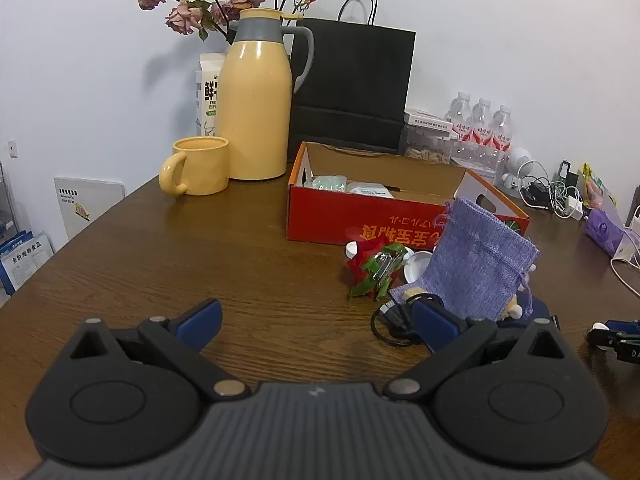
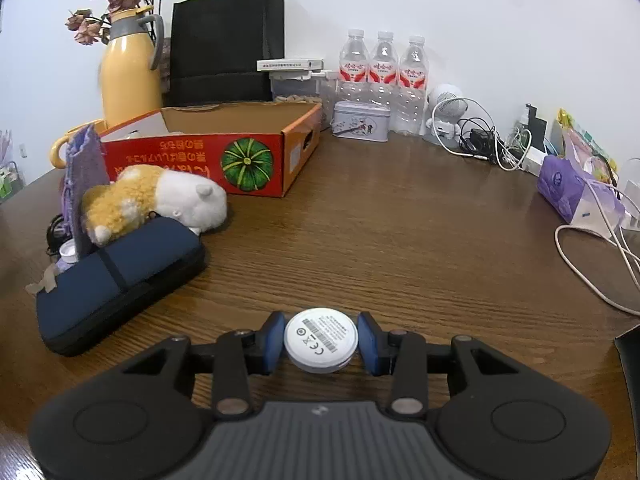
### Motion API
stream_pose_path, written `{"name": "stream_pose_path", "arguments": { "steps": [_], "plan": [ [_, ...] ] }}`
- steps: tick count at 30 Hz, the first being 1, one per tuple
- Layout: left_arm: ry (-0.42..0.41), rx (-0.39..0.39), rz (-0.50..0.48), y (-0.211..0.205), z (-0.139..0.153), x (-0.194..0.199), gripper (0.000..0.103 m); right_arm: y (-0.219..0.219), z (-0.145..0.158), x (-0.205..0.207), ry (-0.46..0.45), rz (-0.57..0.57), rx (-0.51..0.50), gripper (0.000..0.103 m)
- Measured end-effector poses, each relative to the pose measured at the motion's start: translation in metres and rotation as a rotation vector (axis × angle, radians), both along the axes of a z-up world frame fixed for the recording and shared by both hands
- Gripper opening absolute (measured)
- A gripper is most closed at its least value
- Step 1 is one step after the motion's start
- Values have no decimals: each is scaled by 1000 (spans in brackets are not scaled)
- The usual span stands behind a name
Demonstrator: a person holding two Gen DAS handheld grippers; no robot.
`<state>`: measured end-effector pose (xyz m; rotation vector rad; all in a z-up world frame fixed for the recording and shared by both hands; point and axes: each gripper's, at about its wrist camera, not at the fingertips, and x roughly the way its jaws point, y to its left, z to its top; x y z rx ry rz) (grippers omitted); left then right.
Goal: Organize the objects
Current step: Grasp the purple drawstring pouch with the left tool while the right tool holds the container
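My right gripper is shut on a white round disc with a barcode label, held just above the wooden table. My left gripper is open and empty over the table, its right finger next to a black cable coil. An open red cardboard box, also in the right wrist view, holds a few packets. Beside it lie a purple cloth pouch, a red rose, a plush hamster and a navy zip case.
A yellow thermos, yellow mug, black paper bag and dried roses stand at the back. Three water bottles, a small tin, a white fan, tangled chargers and a purple tissue pack line the right.
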<state>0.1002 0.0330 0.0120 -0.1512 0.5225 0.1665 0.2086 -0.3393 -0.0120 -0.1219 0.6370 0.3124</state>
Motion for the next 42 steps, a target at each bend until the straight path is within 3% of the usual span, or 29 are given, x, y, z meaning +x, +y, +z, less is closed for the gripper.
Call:
{"name": "stream_pose_path", "arguments": {
  "steps": [12,23,32,35,36,39,42],
  "plan": [
    [30,-20,-79,-20,-10,9,103,42,21,-10,-91,97,45,38],
    [71,-147,-233,-74,-29,35,101,72,24,-18,-171,141,52,38],
    [104,-208,-263,-86,-42,46,62,76,17,-17,-159,173,60,38],
    [104,-256,-288,-84,-45,48,39,77,16,-20,-160,186,64,38],
    [100,-272,-299,-84,-45,48,27,78,17,-20,-161,191,65,38],
    [73,-247,-296,-86,-42,44,12,78,16,-22,-163,201,65,38],
    [58,-254,-302,-83,-38,41,6,79,16,-24,-166,210,65,38]
  ]
}}
